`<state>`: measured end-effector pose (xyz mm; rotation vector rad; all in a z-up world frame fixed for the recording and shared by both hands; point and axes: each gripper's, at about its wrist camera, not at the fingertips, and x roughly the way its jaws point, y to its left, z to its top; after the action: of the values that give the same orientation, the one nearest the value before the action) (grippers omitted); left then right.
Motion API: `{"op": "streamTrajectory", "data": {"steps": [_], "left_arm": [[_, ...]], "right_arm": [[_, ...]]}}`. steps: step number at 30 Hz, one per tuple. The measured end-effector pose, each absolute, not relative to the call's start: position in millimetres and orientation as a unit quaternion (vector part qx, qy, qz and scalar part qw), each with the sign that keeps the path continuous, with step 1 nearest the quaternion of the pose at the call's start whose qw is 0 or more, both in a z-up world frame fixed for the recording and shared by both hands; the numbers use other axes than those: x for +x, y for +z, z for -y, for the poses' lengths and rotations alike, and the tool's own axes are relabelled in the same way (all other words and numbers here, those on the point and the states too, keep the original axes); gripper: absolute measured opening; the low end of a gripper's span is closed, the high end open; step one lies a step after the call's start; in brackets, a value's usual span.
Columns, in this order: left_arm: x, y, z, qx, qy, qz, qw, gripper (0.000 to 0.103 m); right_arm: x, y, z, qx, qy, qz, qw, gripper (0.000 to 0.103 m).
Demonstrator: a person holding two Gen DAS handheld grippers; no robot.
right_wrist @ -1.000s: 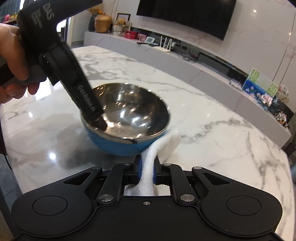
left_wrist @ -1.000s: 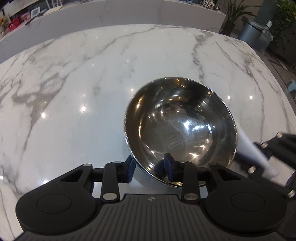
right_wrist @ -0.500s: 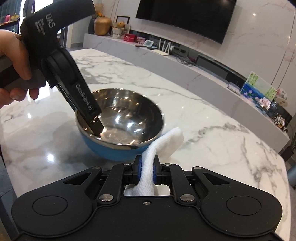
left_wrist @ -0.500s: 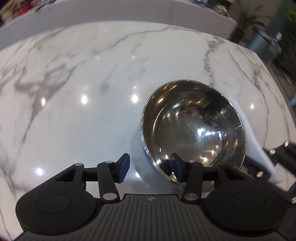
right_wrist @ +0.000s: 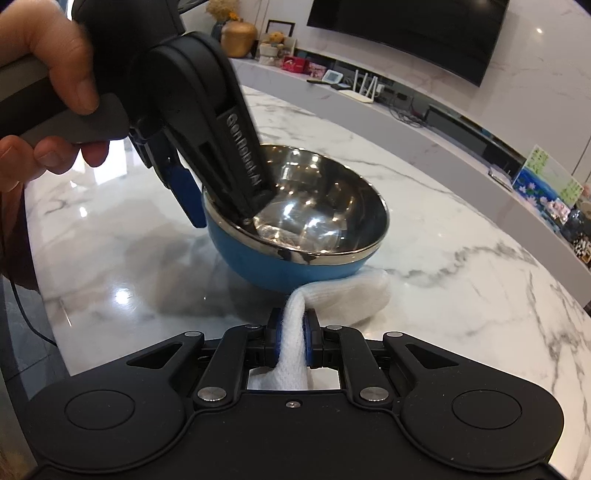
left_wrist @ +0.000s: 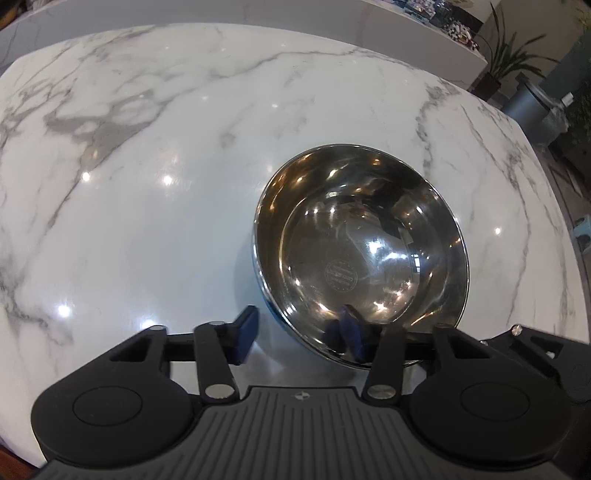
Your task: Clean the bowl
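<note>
The right gripper (right_wrist: 291,338) is clenched on a white cloth (right_wrist: 295,332), which is pinched upright between the two blue pads (right_wrist: 274,336). The lower end of the cloth hangs behind the pads into the gripper frame; the upper end lies folded on the table (right_wrist: 461,280) just in front of the gripper. The folded end touches the blue outer wall of the bowl (right_wrist: 295,236) at its base on the near right side. The bowl stands on the white marble table, with a polished steel inside and a blue outside. The left gripper (right_wrist: 221,210) reaches down over the bowl's left rim, held by the person's hand (right_wrist: 48,96). Its jaws stand apart and released: one finger (right_wrist: 255,199) is inside the bowl, close to the inner wall, and the other blue pad (right_wrist: 188,199) is outside the rim, clear of the outer wall. In the left wrist view, the left gripper (left_wrist: 299,336) shows the same gap, with the outer pad (left_wrist: 245,334) apart from the bowl (left_wrist: 362,254) and the rim lying between the two fingers. A round stamped mark (left_wrist: 340,276) is visible at the bottom of the bowl. Beyond the table runs a long white shelf (right_wrist: 369,99) carrying small items, a gold vase (right_wrist: 238,38) and a white router (right_wrist: 360,94). A dark television (right_wrist: 406,29) hangs on the marble wall above.
</note>
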<state>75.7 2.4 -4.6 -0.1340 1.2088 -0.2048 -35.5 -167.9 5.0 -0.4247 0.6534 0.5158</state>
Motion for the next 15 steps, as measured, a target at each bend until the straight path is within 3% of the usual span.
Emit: {"op": "streamTrajectory", "data": {"steps": [7,15], "left_arm": [[84,-1,12,-0.014,-0.122,-0.553,0.824,0.03],[94,0,25,0.005,-0.14,-0.552,0.822,0.029]], "right_arm": [[-34,12,174,-0.211,0.236,-0.304,0.898,0.01],[-25,19,186,-0.218,0.229,-0.296,0.901,0.01]]}}
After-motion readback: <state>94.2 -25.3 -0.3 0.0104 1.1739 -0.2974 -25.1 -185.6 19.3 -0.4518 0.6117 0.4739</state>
